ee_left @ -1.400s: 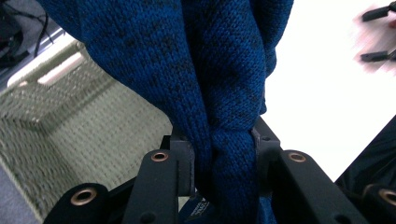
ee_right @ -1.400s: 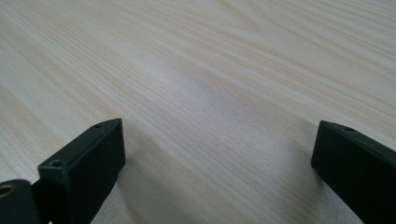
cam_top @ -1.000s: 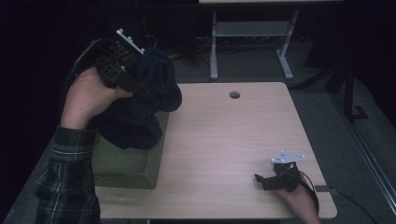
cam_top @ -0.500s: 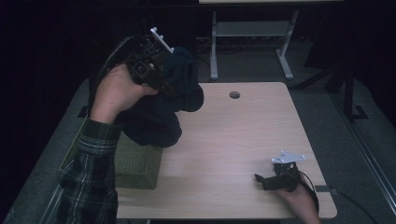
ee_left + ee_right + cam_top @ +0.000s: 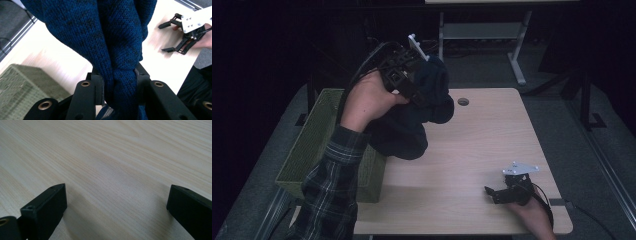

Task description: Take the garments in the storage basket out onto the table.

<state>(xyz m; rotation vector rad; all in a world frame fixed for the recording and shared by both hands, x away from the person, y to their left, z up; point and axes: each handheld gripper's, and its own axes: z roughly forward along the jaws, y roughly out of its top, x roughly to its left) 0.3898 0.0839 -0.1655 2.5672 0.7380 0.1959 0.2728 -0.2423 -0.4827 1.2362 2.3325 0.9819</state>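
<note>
Basket [image 5: 312, 150] at table's [image 5: 472, 165] left edge; sweater [image 5: 412, 125] above both.

Dark blue knitted garment [image 5: 110, 45], possibly sweater, bunched and twisted, hanging limp in air above tabletop [image 5: 492, 150], pinched between left hand-held gripper [image 5: 119, 82] jaws.

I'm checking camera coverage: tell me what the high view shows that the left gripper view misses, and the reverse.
High view alone: the whole green basket at the table's left edge, the plaid sleeve, the hand on the left tool and a small round hole in the tabletop.
Left gripper view alone: the blue knit's stitches, and both pads pinching a bunched fold of it.
Shared: the dark blue knit garment, held above the wooden table, a basket corner, and the right tool, open, resting on the table.
</note>
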